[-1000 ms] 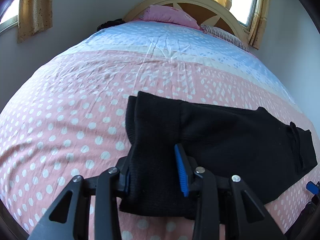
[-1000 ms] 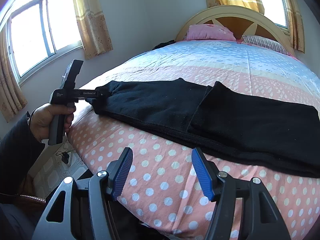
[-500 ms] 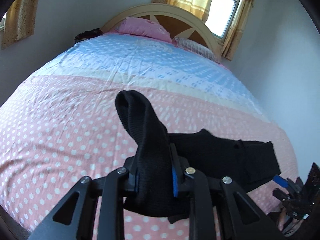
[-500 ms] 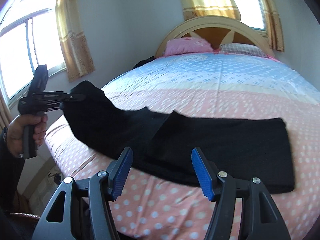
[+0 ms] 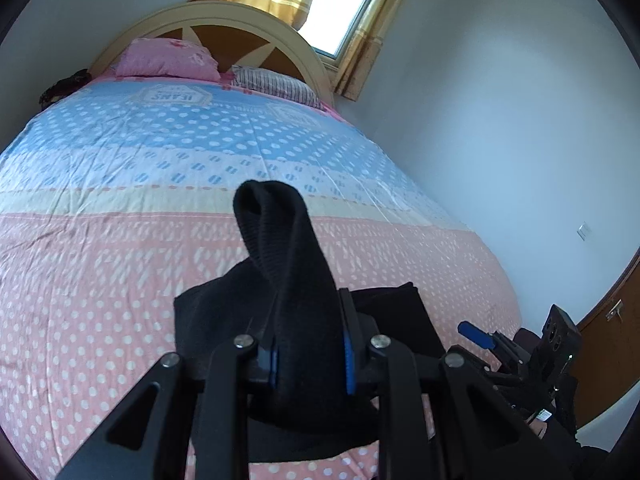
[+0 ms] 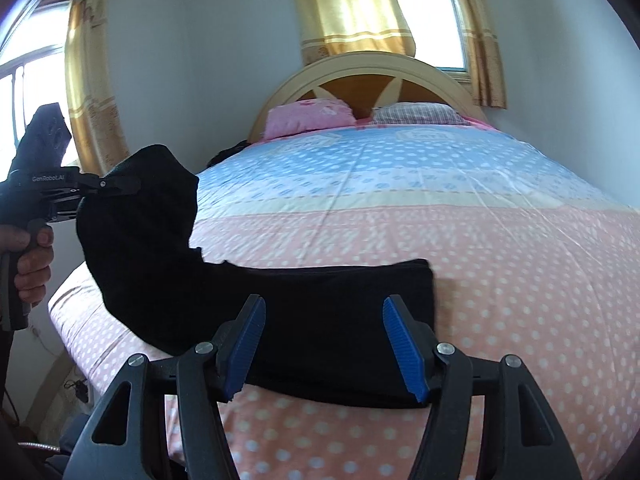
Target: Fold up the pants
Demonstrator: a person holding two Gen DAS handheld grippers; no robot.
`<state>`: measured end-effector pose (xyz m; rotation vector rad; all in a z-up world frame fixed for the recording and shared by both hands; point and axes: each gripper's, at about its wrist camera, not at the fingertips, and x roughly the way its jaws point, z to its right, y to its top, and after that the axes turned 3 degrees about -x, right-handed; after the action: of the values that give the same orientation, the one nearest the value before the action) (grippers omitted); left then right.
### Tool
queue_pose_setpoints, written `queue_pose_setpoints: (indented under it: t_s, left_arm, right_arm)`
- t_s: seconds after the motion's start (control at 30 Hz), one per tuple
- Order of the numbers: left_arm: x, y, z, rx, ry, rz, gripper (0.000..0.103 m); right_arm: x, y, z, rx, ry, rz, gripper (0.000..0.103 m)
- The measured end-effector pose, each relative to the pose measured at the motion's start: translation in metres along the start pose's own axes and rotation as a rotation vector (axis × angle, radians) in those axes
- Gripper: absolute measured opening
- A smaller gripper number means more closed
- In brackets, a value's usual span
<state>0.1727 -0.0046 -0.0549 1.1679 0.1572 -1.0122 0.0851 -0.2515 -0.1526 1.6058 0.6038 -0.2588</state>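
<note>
- Black knit pants [image 6: 304, 320] are lying along the near edge of the bed [image 6: 460, 240], long axis running left to right across both views.
- Left gripper [image 5: 308, 354] is holding one end bunched and raised off the bed; jaws are clamped on the fabric, which is standing up in a hump between them.
- From the right wrist view, the left gripper [image 6: 100, 190] is sitting high at the far left, person's hand [image 6: 30, 264] wrapping its handle, cloth draping down from it to the flat part.
- Rest of the pants is lying flat, far end squared off to the right.
- Right gripper [image 6: 324, 344] is hovering just over the flat middle section, jaws wide apart, gripping nothing; the near hem is sitting just beneath them.
- Key relation: lifted end is at left, free flat end at right, so the fold is likely heading rightward along the long axis; left gripper is the one carrying it, right is nearer the landing end.
- Nothing on the bedspread is standing in the fold path.
- Pink pillow [image 6: 308, 116] and striped pillow [image 6: 416, 114] are resting well apart at the headboard [image 6: 372, 76]; curtains [image 6: 352, 8] are hanging behind.
</note>
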Motion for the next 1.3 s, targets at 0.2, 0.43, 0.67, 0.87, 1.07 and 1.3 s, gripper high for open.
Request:
queue_pose_setpoints:
  t_s: [0.2, 0.43, 0.67, 0.87, 1.07, 1.3]
  left_arm:
    - [0.036, 0.008, 0.049, 0.033, -0.06, -0.062, 0.023]
    - [0.095, -0.003, 0.089, 0.092, -0.024, -0.159, 0.023]
    - [0.152, -0.032, 0.111, 0.106, 0.017, -0.268, 0.023]
    - [0.169, -0.05, 0.136, 0.184, 0.063, -0.277, 0.028]
    - [0.156, -0.054, 0.155, 0.231, 0.03, -0.233, 0.043]
    - [0.098, -0.051, 0.121, 0.26, 0.132, -0.065, 0.072]
  right_arm:
    - [0.0, -0.014, 0.057, 0.186, -0.097, 0.003, 0.063]
    - [0.006, -0.027, 0.1, 0.339, -0.17, -0.022, 0.063]
    - [0.013, -0.033, 0.106, 0.357, -0.14, -0.04, 0.063]
    - [0.019, -0.039, 0.115, 0.397, -0.124, -0.057, 0.063]
    - [0.015, -0.039, 0.123, 0.439, -0.105, -0.045, 0.063]
    - [0.011, -0.021, 0.079, 0.342, 0.117, -0.035, 0.071]
